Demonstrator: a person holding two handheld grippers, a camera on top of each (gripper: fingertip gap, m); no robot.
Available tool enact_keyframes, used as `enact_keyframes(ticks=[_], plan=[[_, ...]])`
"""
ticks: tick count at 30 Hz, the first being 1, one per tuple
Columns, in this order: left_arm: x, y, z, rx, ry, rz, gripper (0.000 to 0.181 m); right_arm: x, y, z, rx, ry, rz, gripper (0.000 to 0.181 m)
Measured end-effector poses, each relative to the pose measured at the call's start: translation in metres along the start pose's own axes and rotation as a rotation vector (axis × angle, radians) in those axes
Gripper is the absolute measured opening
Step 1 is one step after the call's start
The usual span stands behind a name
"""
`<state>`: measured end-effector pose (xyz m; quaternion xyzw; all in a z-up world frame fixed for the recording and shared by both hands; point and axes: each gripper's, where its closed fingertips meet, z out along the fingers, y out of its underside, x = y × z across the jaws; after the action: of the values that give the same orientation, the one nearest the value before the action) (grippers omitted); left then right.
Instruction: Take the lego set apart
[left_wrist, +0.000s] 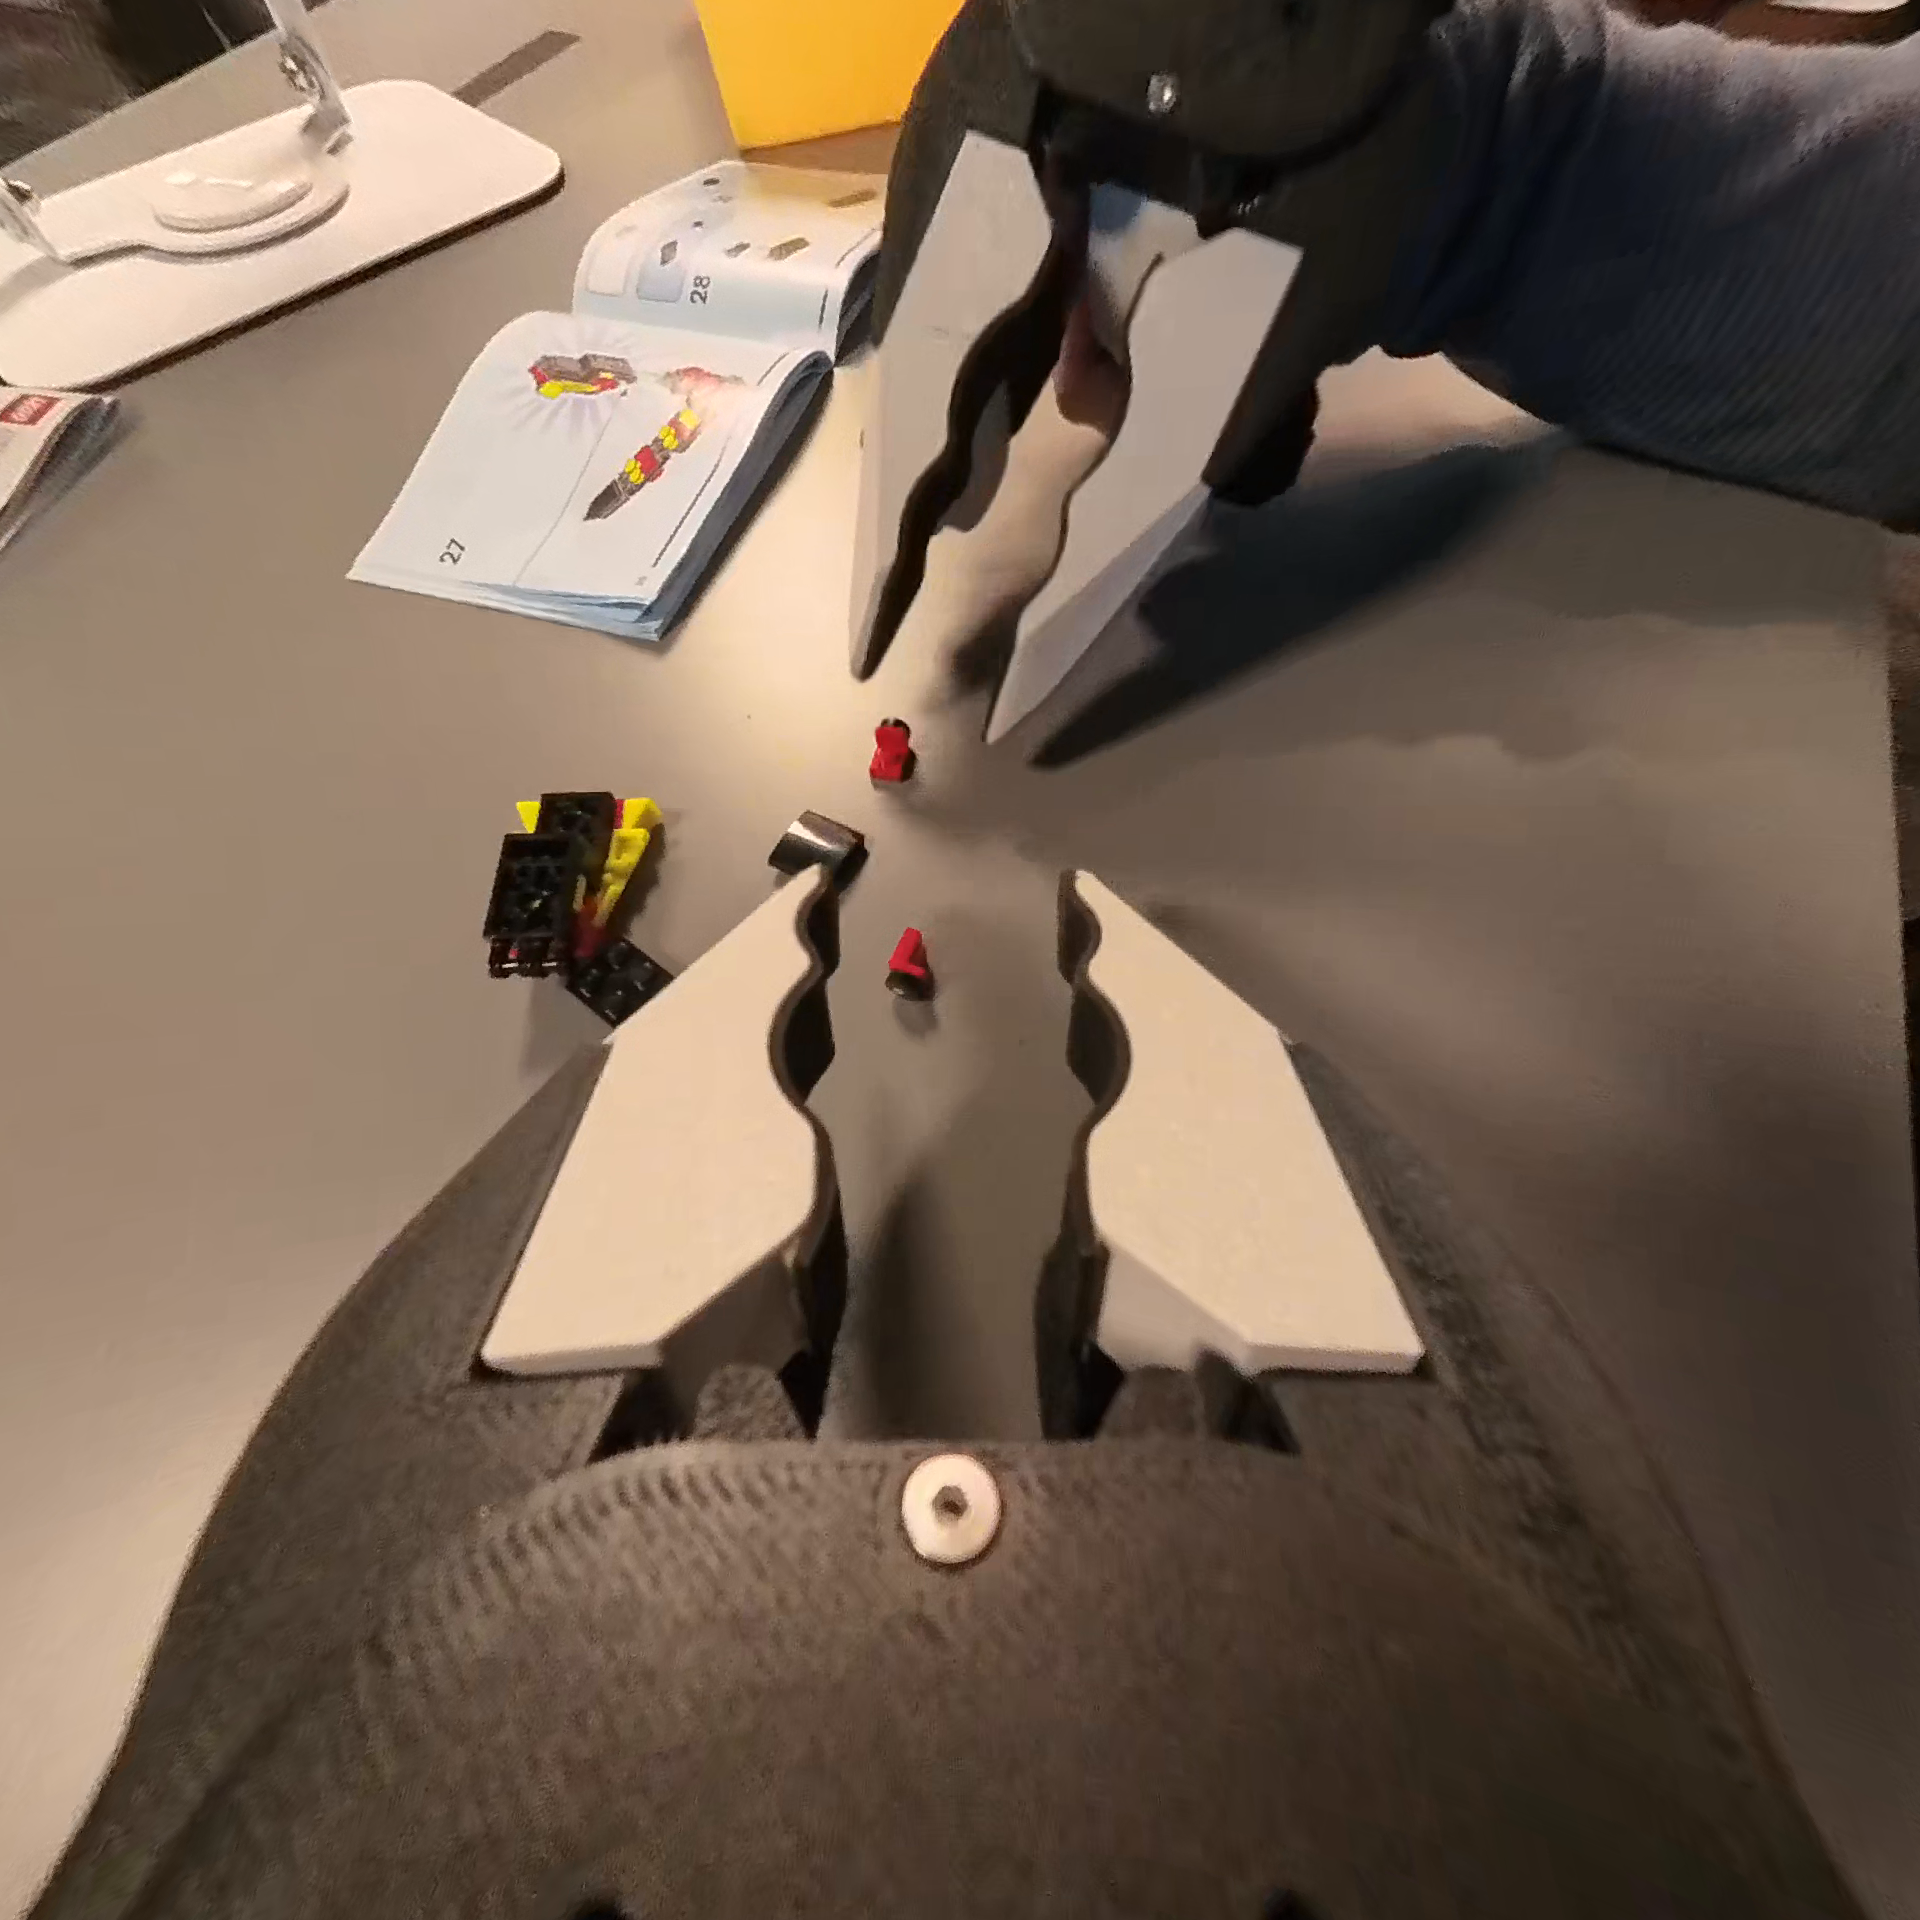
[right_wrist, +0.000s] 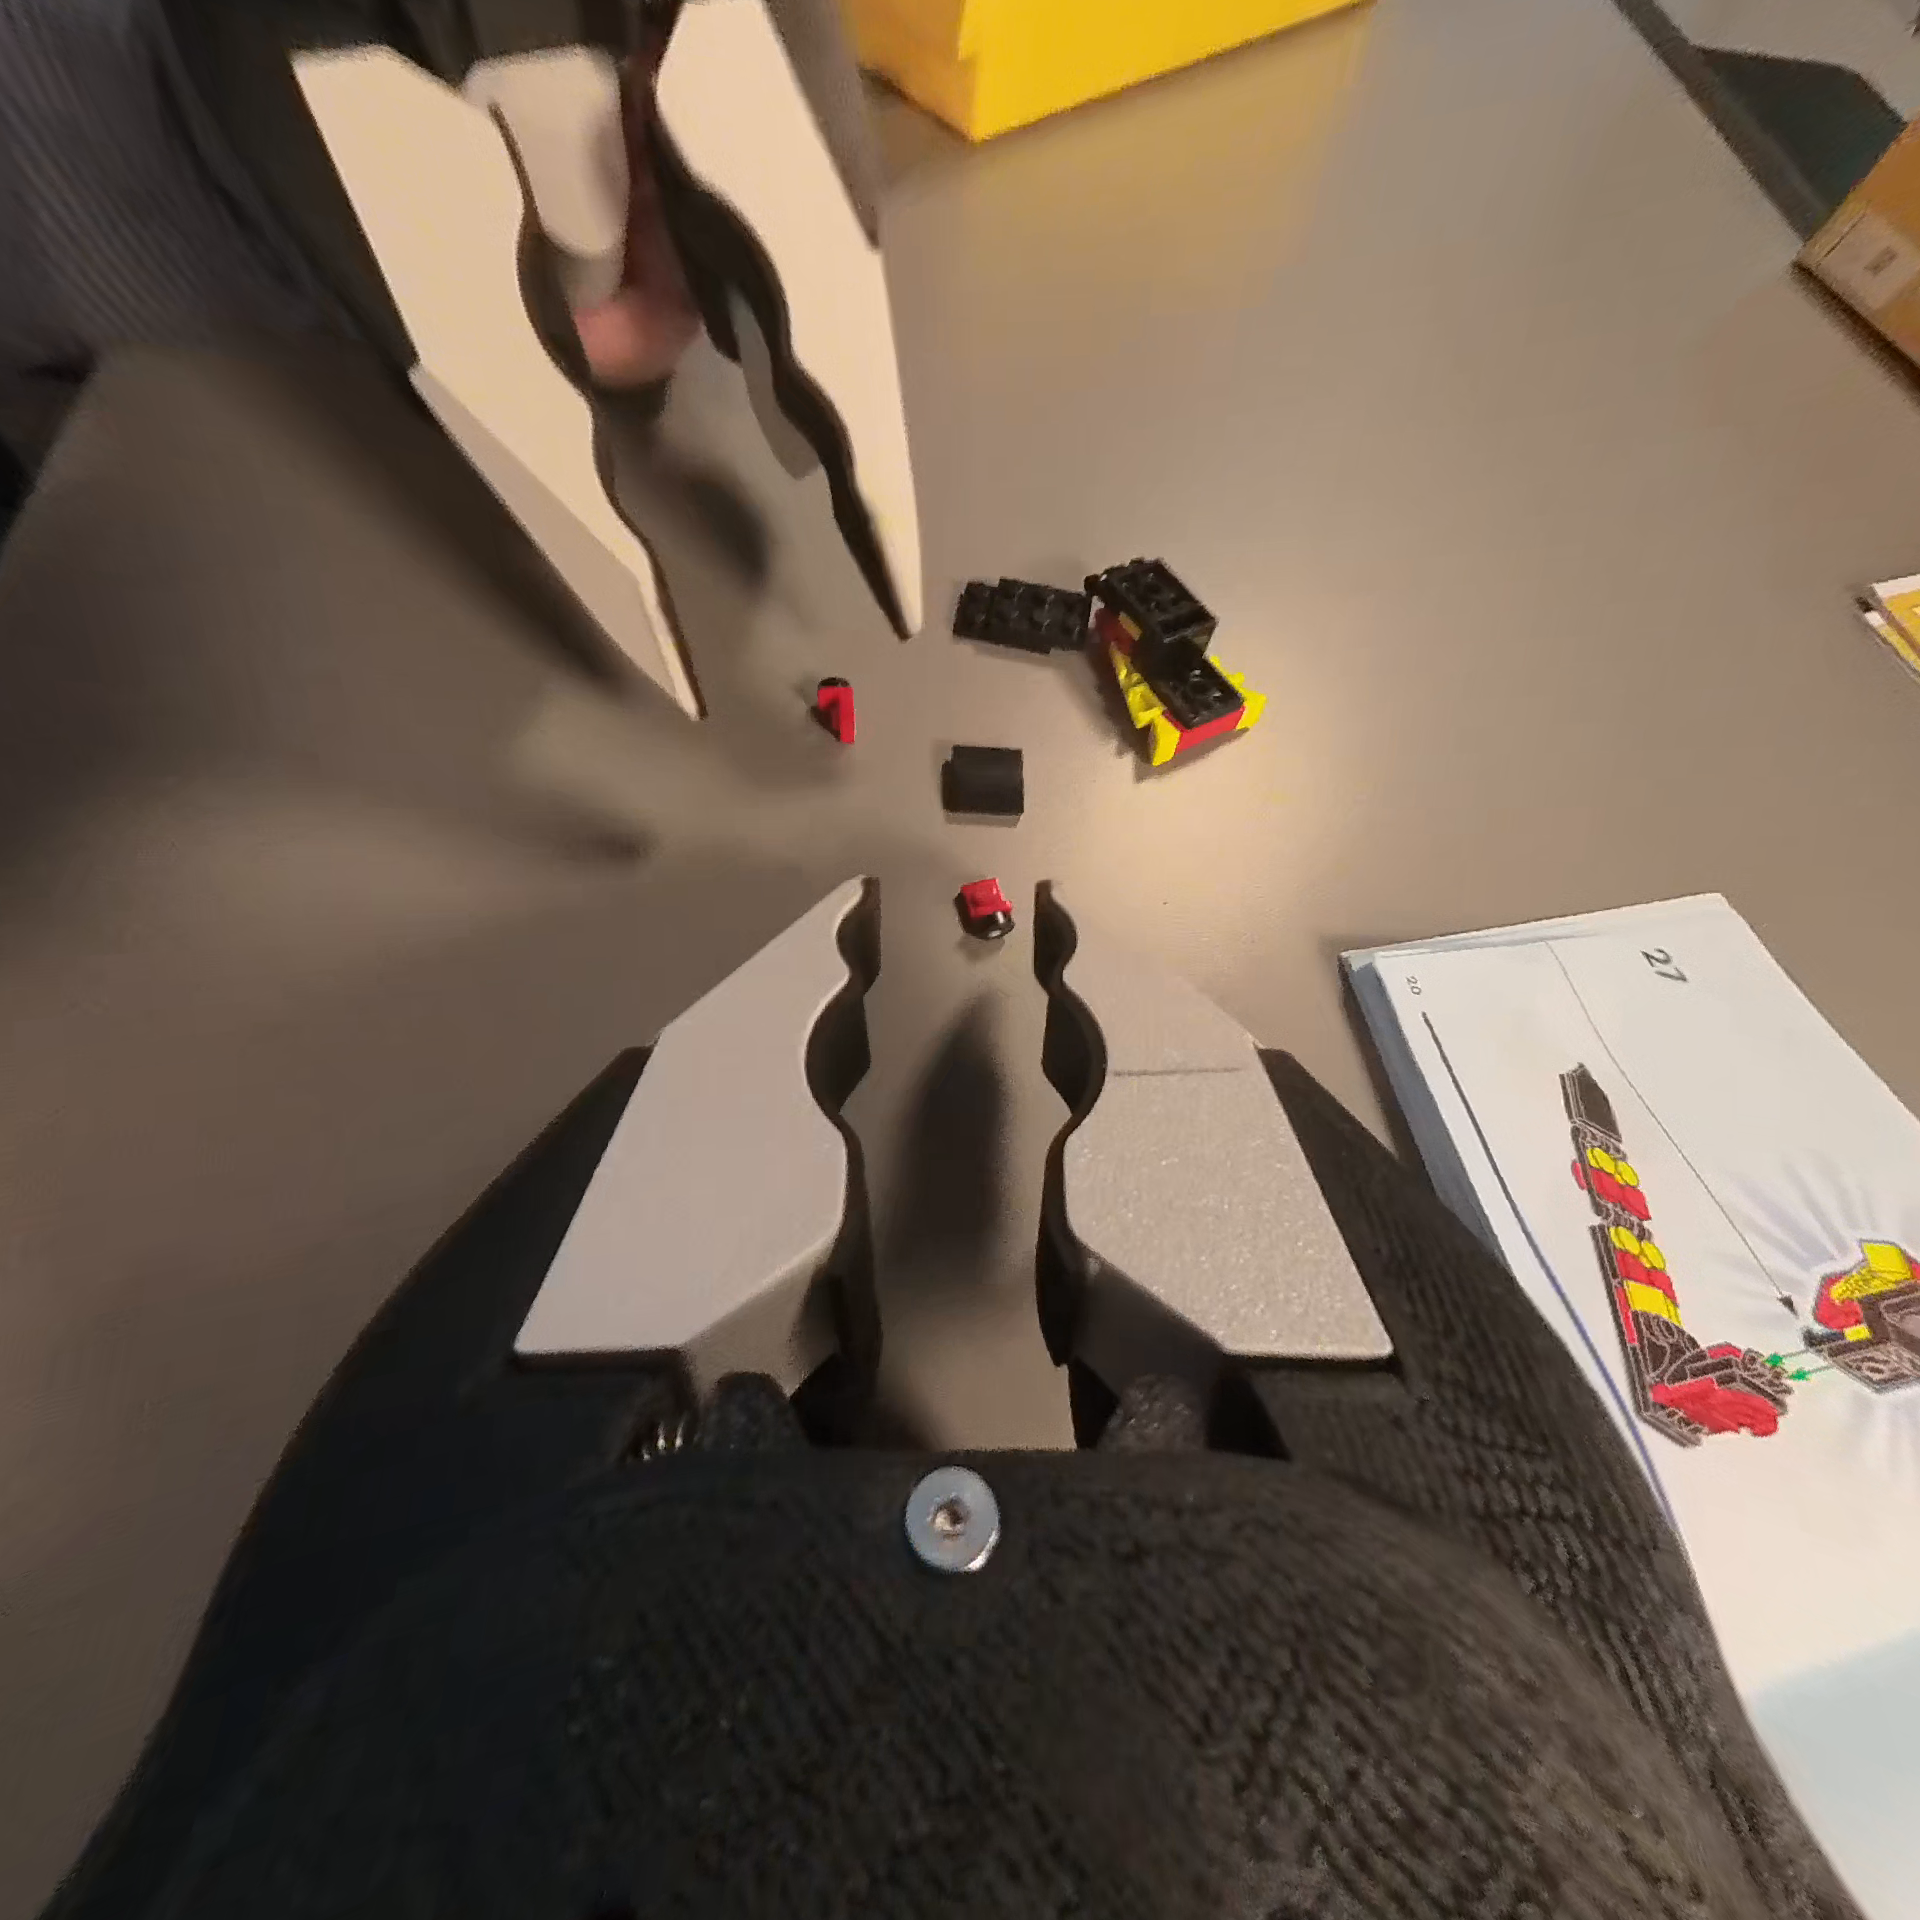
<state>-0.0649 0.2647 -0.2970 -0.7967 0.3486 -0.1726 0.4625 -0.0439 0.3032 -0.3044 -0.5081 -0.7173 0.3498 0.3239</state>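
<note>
lego set (left_wrist: 566, 899): mostly still in one lump, black bricks with yellow and red bits, lying on the grey table (left_wrist: 260, 935) off to the left of the left gripper's fingertips, not touching them.
left gripper (left_wrist: 940, 883): fingers spread wide, holding nothing. Left fingertip (left_wrist: 800, 883) right up against a loose black piece, contact too close to call.
right gripper (right_wrist: 956, 888): fingers apart too, a bit narrower gap, empty. Hovering opposite the left one, tips pointed at each other across the loose bits.
red pieces: two. One (left_wrist: 909, 961) sitting between the left gripper's fingers just inside the tips, clear of both. The other (right_wrist: 982, 906) between the right gripper's fingertips, also clear of both.
black curved piece (right_wrist: 982, 777): one, on its own, between the two grippers, just beyond the right gripper's tips.
black flat plate (right_wrist: 1023, 615): one, lying right beside the lump, on the side nearer the left gripper's tip. Joined or just touching, can't tell.
instruction booklet (right_wrist: 1662, 1195): one lying open, flat on the table to the right of the right gripper's fingers, partly under the gripper body in that view.
second paper (left_wrist: 42, 447): folded, far left edge of the left wrist view, only a corner showing.
yellow box (right_wrist: 1091, 52): one, well beyond both sets of fingers.
white stand base (left_wrist: 260, 208): one, far off to the left.
</note>
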Motion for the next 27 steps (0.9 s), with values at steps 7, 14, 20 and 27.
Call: enact_keyframes(ticks=[7,14,20,27], plan=[[0.01,-0.004,0.006,0.003,0.04,0.04,0.035,0.004,0.003,0.002,-0.019,-0.033,0.09,0.018],[0.017,-0.008,0.018,-0.008,0.021,0.198,0.026,0.006,0.012,0.01,-0.09,-0.032,0.099,0.014],[0.006,-0.008,0.028,-0.038,-0.137,0.414,0.027,0.006,0.01,0.01,-0.086,-0.019,0.074,0.006],[-0.004,-0.012,0.03,-0.109,-0.401,0.841,0.025,-0.008,-0.013,0.0,0.077,-0.159,0.185,0.005]])
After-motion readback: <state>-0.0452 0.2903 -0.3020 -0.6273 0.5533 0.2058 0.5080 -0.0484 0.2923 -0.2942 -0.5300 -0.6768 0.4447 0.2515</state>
